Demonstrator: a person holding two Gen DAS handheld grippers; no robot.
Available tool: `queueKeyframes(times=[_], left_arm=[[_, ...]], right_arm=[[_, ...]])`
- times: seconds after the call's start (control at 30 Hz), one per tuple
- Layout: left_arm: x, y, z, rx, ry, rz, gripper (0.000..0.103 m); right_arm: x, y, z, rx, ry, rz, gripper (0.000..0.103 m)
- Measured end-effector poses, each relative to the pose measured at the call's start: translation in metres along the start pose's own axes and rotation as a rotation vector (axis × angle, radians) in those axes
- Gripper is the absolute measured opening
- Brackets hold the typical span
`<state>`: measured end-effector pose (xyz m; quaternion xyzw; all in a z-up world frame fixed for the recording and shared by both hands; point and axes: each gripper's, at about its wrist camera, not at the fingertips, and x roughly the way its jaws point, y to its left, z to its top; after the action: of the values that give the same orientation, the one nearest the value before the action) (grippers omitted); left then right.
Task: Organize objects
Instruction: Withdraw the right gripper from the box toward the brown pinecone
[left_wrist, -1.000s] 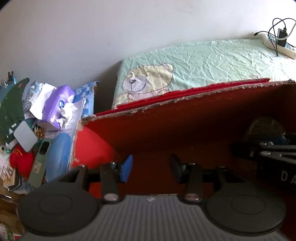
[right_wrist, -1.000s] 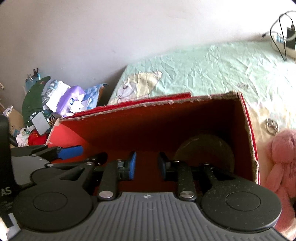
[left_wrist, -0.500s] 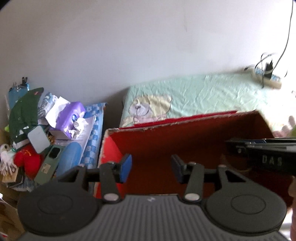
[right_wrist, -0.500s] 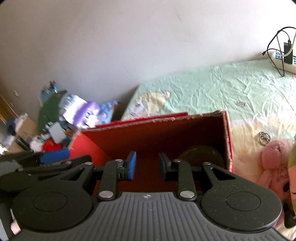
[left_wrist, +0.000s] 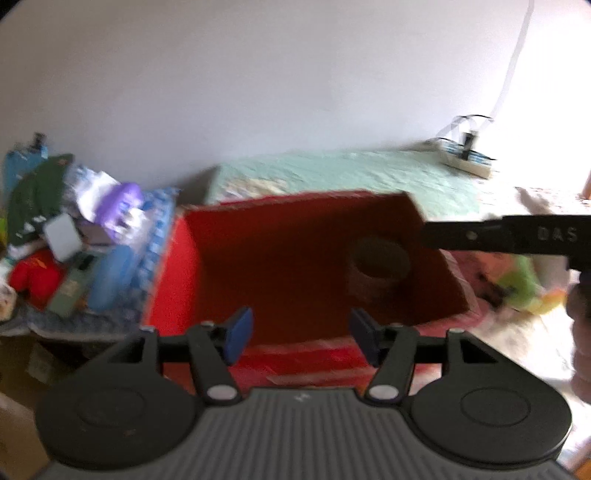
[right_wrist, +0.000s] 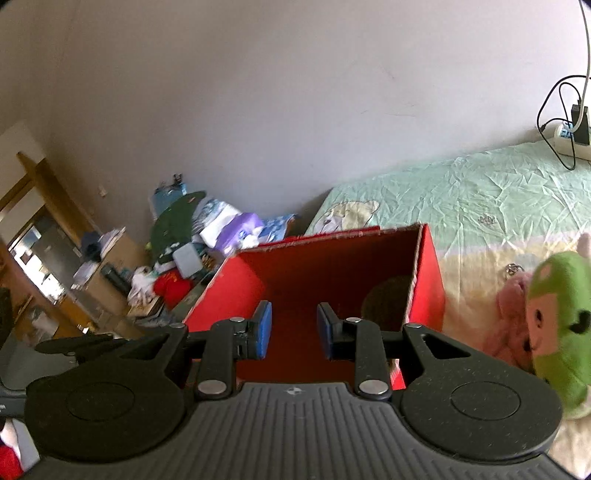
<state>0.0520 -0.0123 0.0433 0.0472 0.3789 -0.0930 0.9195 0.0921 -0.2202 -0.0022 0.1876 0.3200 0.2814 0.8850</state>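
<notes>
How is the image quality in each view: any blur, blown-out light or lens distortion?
Left wrist view: smeared throughout, the red box soft-edged, the right side washed out white around the power strip. Right wrist view: sharp, the bed sheet creases crisp, the green plush toy slightly soft. Both bend toward the edges, corners dark.

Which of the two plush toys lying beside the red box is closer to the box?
The pink plush toy. It lies next to the red cardboard box, while the green plush toy sits on its far side, toward the picture's right edge.
</notes>
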Motion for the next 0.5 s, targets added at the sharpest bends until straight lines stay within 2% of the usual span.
queueKeyframes(times=[0.23, 0.4, 0.5], left_arm=[[-0.018, -0.028, -0.042, 0.023, 0.04, -0.098, 0.063], [-0.02, -0.04, -0.069, -0.009, 0.114, -0.214, 0.062], [-0.018, -0.052, -0.083, -0.002, 0.162, -0.246, 0.062]], right_arm=[[-0.024, -0.011, -0.023, 0.003, 0.075, 0.093, 0.029], [-0.022, -0.025, -0.051, 0.029, 0.206, 0.134, 0.03], [-0.016, -0.031, -0.068, 0.048, 0.279, 0.144, 0.031]])
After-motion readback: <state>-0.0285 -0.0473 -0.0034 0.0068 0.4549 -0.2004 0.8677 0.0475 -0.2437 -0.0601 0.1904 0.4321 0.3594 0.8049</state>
